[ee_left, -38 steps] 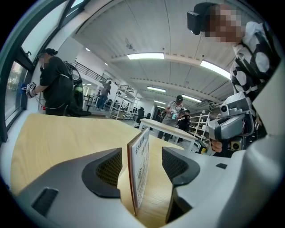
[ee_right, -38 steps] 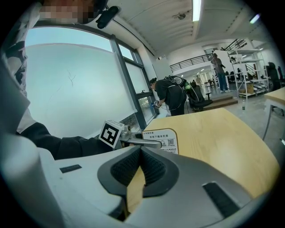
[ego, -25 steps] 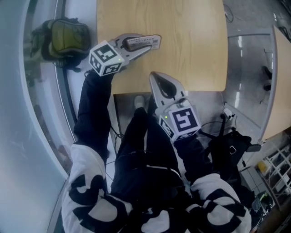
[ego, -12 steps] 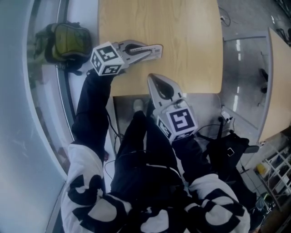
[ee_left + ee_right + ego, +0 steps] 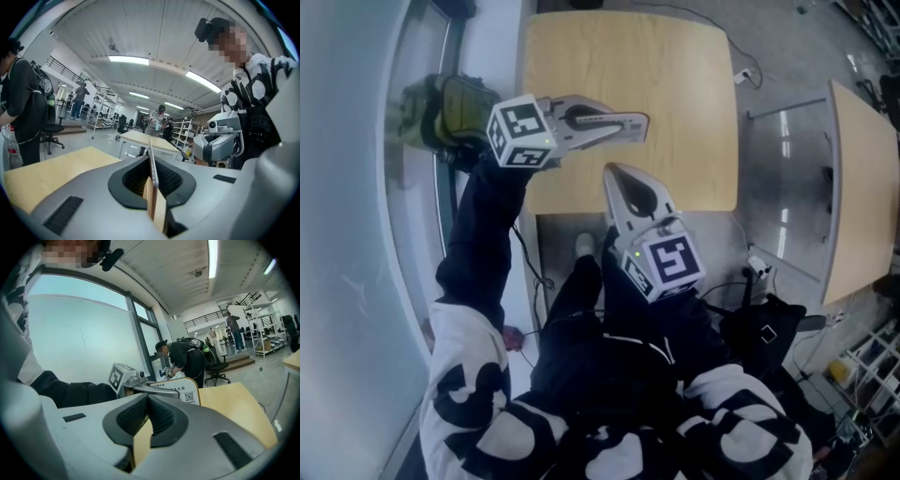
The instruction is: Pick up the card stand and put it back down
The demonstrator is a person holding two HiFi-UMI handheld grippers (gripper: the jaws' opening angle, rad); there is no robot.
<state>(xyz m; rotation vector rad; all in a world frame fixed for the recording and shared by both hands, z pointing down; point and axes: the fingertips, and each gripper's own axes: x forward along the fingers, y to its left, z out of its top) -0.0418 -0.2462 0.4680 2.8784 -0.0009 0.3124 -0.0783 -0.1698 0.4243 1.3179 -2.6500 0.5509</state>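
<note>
**Wooden desk [image 5: 675,66], card stand [image 5: 605,119] pinched in my left gripper [image 5: 639,122]**

Pale wood fills the top of my head view, with grey floor to its right and a green backpack [image 5: 450,108] lying beyond the desk's left edge, by the window. My left gripper reaches in from that left edge and points toward the middle of the desk. Its jaws are closed tight on the card stand. Through the left gripper view I see the stand edge-on, a thin wooden slab squeezed between the two black pads.

From the right gripper view the stand faces me. It has an arched wooden outline and a white card with dark print and a small square code. Its foot is hidden behind my own tool, so I cannot tell whether it touches the wood or hangs just above it.

My right gripper [image 5: 613,172] sits over the desk's near edge, its tip just short of the left one and aimed at the stand. Its jaws are pressed together with nothing between them, and only desk wood shows in the gap under the pads. A person [image 5: 187,359] in dark clothes bends over something in the background beside an office chair [image 5: 220,369].
</note>
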